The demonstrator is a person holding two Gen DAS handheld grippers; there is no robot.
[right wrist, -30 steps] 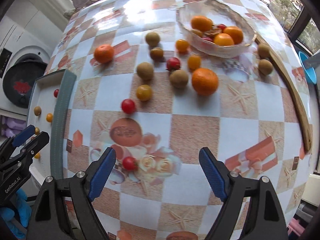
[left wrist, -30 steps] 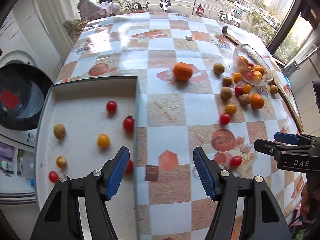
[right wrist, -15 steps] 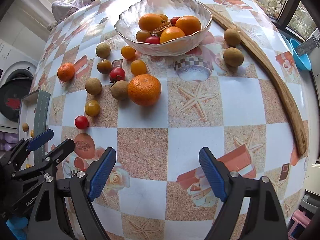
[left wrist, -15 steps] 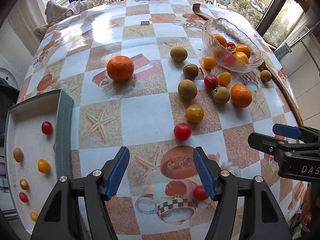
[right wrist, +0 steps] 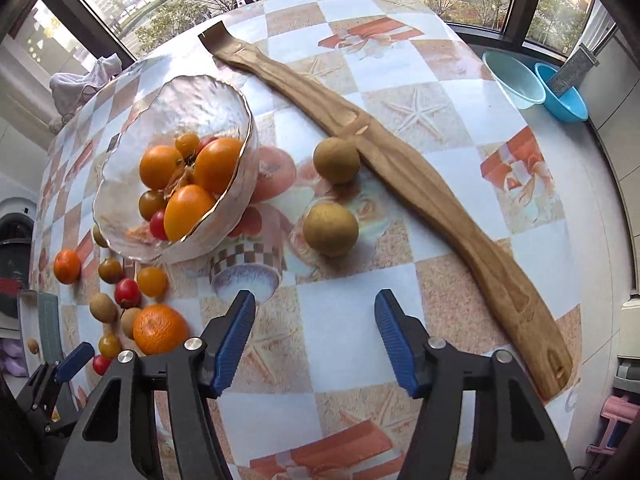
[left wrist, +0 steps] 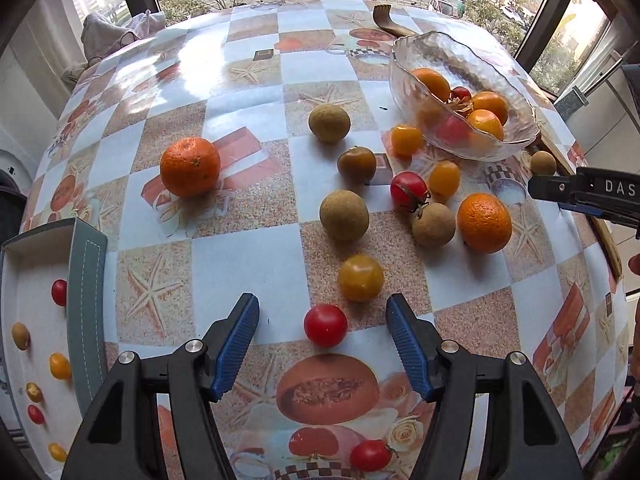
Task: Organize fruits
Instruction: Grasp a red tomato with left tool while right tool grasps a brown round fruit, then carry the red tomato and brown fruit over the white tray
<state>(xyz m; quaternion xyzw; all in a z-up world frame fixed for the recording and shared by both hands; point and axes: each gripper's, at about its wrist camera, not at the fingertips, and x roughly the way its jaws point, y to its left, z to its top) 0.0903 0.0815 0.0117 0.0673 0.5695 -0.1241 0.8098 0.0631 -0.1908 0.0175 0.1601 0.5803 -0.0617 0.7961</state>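
In the left wrist view my left gripper is open with a red cherry tomato lying on the table between its fingers. A yellow tomato lies just beyond it. More fruit is scattered ahead: an orange, a second orange, brown longans and small tomatoes. A glass bowl holds oranges and tomatoes. In the right wrist view my right gripper is open and empty, with two longans ahead of it, beside the bowl.
A white tray with several small tomatoes sits at the table's left edge. A long curved wooden board lies along the right side. Two blue basins stand off the table at far right. Another red tomato lies near me.
Both grippers have moved forward and to the right. The left one left the tray and now straddles the red tomato. The right one now faces the bowl and two longans.
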